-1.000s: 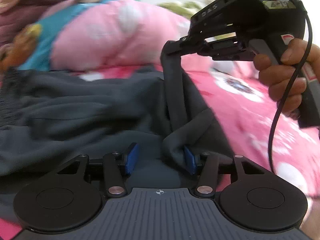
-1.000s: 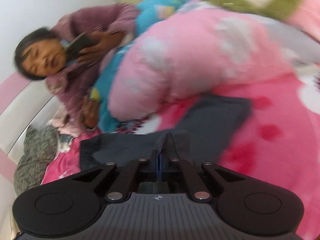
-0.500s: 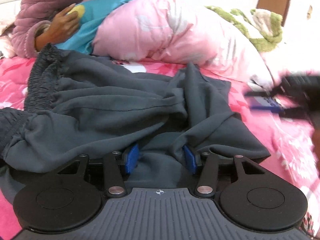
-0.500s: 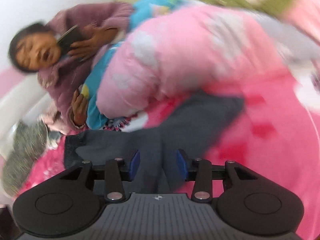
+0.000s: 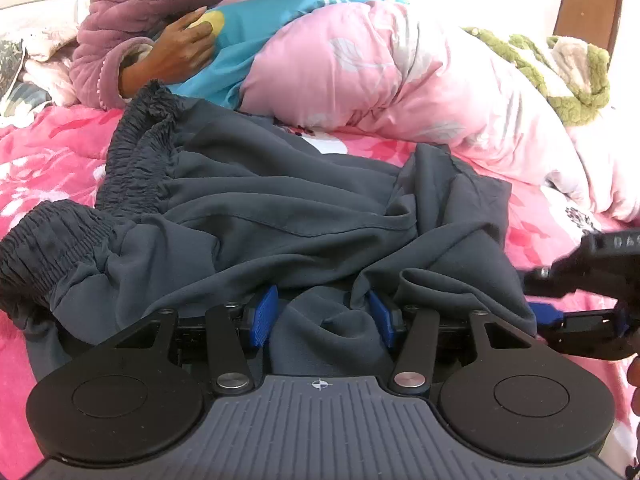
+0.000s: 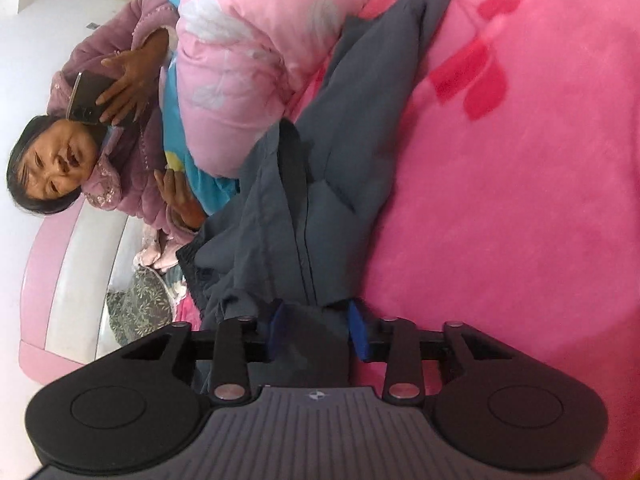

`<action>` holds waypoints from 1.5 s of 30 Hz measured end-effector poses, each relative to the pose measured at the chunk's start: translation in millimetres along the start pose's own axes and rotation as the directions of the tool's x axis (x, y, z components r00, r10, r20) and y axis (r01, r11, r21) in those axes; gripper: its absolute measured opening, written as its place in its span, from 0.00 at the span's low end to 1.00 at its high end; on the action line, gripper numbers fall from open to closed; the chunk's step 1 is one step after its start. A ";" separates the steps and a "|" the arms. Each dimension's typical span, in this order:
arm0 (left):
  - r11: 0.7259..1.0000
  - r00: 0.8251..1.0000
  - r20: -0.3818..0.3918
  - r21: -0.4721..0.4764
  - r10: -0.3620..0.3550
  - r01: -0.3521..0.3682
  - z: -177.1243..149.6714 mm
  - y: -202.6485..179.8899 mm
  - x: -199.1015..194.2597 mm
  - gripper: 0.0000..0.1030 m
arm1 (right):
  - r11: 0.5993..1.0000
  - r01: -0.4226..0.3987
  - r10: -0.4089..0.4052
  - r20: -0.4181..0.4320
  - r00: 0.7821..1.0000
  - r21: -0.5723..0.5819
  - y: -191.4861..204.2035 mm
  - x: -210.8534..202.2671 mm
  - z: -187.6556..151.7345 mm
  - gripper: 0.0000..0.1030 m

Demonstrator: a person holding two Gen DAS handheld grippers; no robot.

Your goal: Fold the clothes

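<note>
Since a second ago, your right tool (image 6: 316, 332) has let go of the strip of cloth it held pinched up in the air and dropped low beside the garment; its jaws now stand wide, with a fold lying loosely between them. Your left tool (image 5: 322, 318) is as it was, jaws wide, cloth bunched between the blue pads (image 5: 262, 316) but not clamped.

The dark grey trousers (image 5: 280, 216) lie rumpled on the pink bed (image 5: 48, 160), elastic waistband (image 5: 136, 160) to the left, the leg end reaching toward the pink quilt (image 5: 380, 80).

To fold well, you should probably flatten first: close each tool on a single edge layer, not the heaped wrinkles, and draw the fabric taut before carrying one half over the other. Keep the two tools apart so they do not collide; the right one sits just beside the left one's outer arm.

Raised letters on the right tool's body (image 5: 624, 242) read roughly "DAS", partly cut off; nothing else is legible.
</note>
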State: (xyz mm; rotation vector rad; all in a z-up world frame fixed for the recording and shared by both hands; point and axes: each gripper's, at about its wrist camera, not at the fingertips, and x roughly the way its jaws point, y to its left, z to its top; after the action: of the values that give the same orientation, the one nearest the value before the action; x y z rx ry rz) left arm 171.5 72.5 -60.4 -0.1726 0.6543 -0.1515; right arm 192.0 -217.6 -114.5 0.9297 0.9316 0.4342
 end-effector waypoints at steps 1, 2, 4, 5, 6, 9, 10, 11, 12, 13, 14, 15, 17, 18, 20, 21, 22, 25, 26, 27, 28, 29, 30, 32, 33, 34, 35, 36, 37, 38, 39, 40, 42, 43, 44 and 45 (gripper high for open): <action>1.000 1.000 0.003 0.000 -0.002 0.002 0.1 0.2 0.1 0.50 | 1.000 -0.009 0.009 0.002 1.000 0.002 -0.6 -0.7 -1.5 0.21; 1.000 1.000 0.009 -0.002 -0.010 0.010 0.5 0.5 -1.4 0.51 | 1.000 -0.013 0.013 0.007 1.000 -0.003 -0.7 -2.4 -2.7 0.04; 0.999 0.999 0.026 -0.005 -0.032 0.032 1.4 0.9 -5.4 0.53 | 1.000 -0.018 0.019 0.045 0.999 -0.013 -0.4 -13.4 -3.8 0.01; 0.999 0.998 0.047 -0.001 -0.050 0.050 1.7 0.7 -9.4 0.55 | 1.000 -0.019 0.020 0.071 0.997 -0.018 0.0 -21.1 -4.5 0.01; 0.998 0.996 0.069 0.005 -0.064 0.064 1.6 0.0 -13.3 0.58 | 0.999 -0.018 0.020 0.100 0.995 -0.029 1.8 -31.8 -5.0 0.01; 0.993 0.985 0.125 0.035 -0.118 0.114 1.2 -2.0 -24.7 0.62 | 0.997 -0.008 0.021 0.187 0.982 -0.071 7.7 -68.3 -7.3 0.00; 0.991 0.982 0.133 0.042 -0.133 0.129 0.7 -3.1 -27.1 0.63 | 0.996 0.004 0.015 0.216 0.976 -0.088 10.1 -84.0 -8.9 0.00; 0.987 0.978 0.138 0.049 -0.156 0.151 0.3 -4.3 -29.1 0.64 | 0.994 0.016 0.011 0.245 0.970 -0.105 12.5 -99.7 -10.5 0.00; 0.982 0.973 0.136 0.050 -0.187 0.182 0.0 -4.8 -31.0 0.65 | 0.992 0.028 0.006 0.274 0.962 -0.120 14.8 -115.4 -12.1 0.00; 0.976 0.967 0.135 0.050 -0.218 0.213 -0.2 -5.2 -32.9 0.65 | 0.990 0.041 0.000 0.302 0.953 -0.131 16.7 -131.8 -13.9 0.00; 0.969 0.959 0.136 0.049 -0.248 0.243 -0.7 -5.6 -35.0 0.66 | 0.988 0.062 -0.011 0.336 0.942 -0.140 18.4 -149.3 -16.9 0.00; 0.961 0.951 0.136 0.048 -0.277 0.273 -1.2 -5.9 -37.0 0.66 | 0.986 0.081 -0.021 0.368 0.929 -0.147 19.8 -166.8 -20.0 0.00; 0.944 0.934 0.138 0.050 -0.330 0.327 -2.0 -7.3 -41.5 0.68 | 0.984 0.107 -0.037 0.425 0.904 -0.140 18.0 -202.2 -28.5 0.00; 0.938 0.928 0.139 0.057 -0.347 0.342 -2.8 -8.9 -43.5 0.68 | 0.984 0.119 -0.048 0.446 0.894 -0.134 16.7 -217.1 -33.2 0.00; 0.930 0.920 0.139 0.069 -0.367 0.361 -4.9 -11.0 -46.5 0.68 | 0.982 0.149 -0.078 0.471 0.878 -0.116 10.6 -243.0 -47.5 0.00; 0.928 0.918 0.139 0.074 -0.371 0.364 -6.1 -11.7 -47.5 0.68 | 0.980 0.166 -0.096 0.481 0.871 -0.106 7.7 -254.0 -55.9 0.00; 0.929 0.919 0.135 0.075 -0.370 0.363 -7.7 -11.7 -47.8 0.68 | 0.977 0.191 -0.122 0.487 0.865 -0.094 4.2 -261.9 -64.6 0.00; 0.935 0.927 0.123 0.062 -0.354 0.349 -12.0 -6.8 -47.7 0.68 | 0.973 0.228 -0.186 0.472 0.862 -0.034 -12.9 -276.5 -90.5 0.00; 0.938 0.930 0.119 0.055 -0.347 0.343 -13.5 -4.3 -48.1 0.68 | 0.971 0.238 -0.209 0.454 0.866 -0.007 -20.4 -278.1 -98.8 0.00; 0.940 0.933 0.115 0.048 -0.340 0.337 -15.0 -1.7 -48.7 0.68 | 0.968 0.251 -0.234 0.435 0.870 0.017 -27.5 -279.2 -106.8 0.00; 0.943 0.937 0.113 0.042 -0.332 0.329 -16.4 1.7 -50.9 0.68 | 0.959 0.281 -0.267 0.411 0.872 0.027 -33.1 -277.8 -113.4 0.00; 0.946 0.940 0.111 0.036 -0.323 0.321 -17.8 5.2 -53.2 0.68 | 0.947 0.321 -0.305 0.378 0.874 0.022 -38.4 -275.3 -118.9 0.00; 0.948 0.942 0.112 0.030 -0.317 0.315 -19.1 8.4 -57.3 0.68 | 0.932 0.361 -0.344 0.347 0.872 0.016 -43.3 -273.1 -124.2 0.01; 0.951 0.946 0.109 0.001 -0.307 0.308 -21.9 17.4 -67.2 0.68 | 0.904 0.428 -0.409 0.322 0.854 0.013 -48.2 -274.4 -130.9 0.01; 0.952 0.948 0.103 -0.018 -0.301 0.304 -24.7 21.5 -72.0 0.68 | 0.894 0.448 -0.424 0.328 0.844 0.004 -47.2 -277.7 -131.7 0.02; 0.954 0.951 0.097 -0.036 -0.294 0.299 -27.7 25.7 -76.9 0.68 | 0.877 0.481 -0.449 0.356 0.820 -0.001 -43.7 -283.6 -131.3 0.02; 0.959 0.958 0.088 -0.056 -0.272 0.278 -32.4 29.6 -82.1 0.68 | 0.860 0.510 -0.469 0.385 0.795 -0.004 -40.3 -289.6 -130.7 0.03; 0.964 0.965 0.080 -0.076 -0.250 0.256 -37.3 33.6 -87.3 0.68 | 0.852 0.523 -0.473 0.416 0.777 -0.008 -37.4 -296.3 -128.8 0.04; 0.968 0.972 0.074 -0.099 -0.225 0.232 -42.8 37.5 -92.8 0.68 | 0.846 0.533 -0.474 0.446 0.759 -0.009 -34.8 -302.8 -126.8 0.05; 0.970 0.977 0.074 -0.126 -0.199 0.208 -47.2 42.3 -97.1 0.68 | 0.849 0.529 -0.466 0.468 0.751 -0.005 -33.9 -307.3 -124.4 0.09; 0.971 0.982 0.073 -0.153 -0.174 0.183 -51.6 47.1 -101.4 0.68 | 0.855 0.519 -0.453 0.476 0.753 -0.006 -35.0 -308.2 -122.2 0.12; 0.970 0.987 0.078 -0.186 -0.143 0.155 -56.1 52.3 -105.6 0.68 | 0.861 0.508 -0.442 0.484 0.756 -0.007 -36.1 -308.6 -120.1 0.12; 0.964 0.992 0.097 -0.247 -0.079 0.101 -63.2 62.7 -112.3 0.68 | 0.873 0.487 -0.422 0.471 0.775 -0.020 -38.6 -301.4 -117.3 0.13; 0.961 0.993 0.100 -0.265 -0.055 0.080 -63.9 66.9 -113.3 0.68 | 0.879 0.476 -0.410 0.460 0.787 -0.031 -39.7 -296.4 -116.4 0.13; 0.957 0.995 0.094 -0.286 -0.028 0.054 -62.8 71.8 -111.2 0.68 | 0.885 0.463 -0.395 0.446 0.803 -0.051 -40.3 -289.4 -116.8 0.13; 0.951 0.996 0.094 -0.309 -0.003 0.032 -61.0 76.4 -108.7 0.68 | 0.890 0.450 -0.379 0.432 0.818 -0.072 -40.5 -282.6 -117.4 0.13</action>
State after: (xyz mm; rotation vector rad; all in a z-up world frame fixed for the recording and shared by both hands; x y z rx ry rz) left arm 55.3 161.3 -59.6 -0.4859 0.5814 -0.0560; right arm -63.9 -373.8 -40.9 0.5977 0.6709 -0.0627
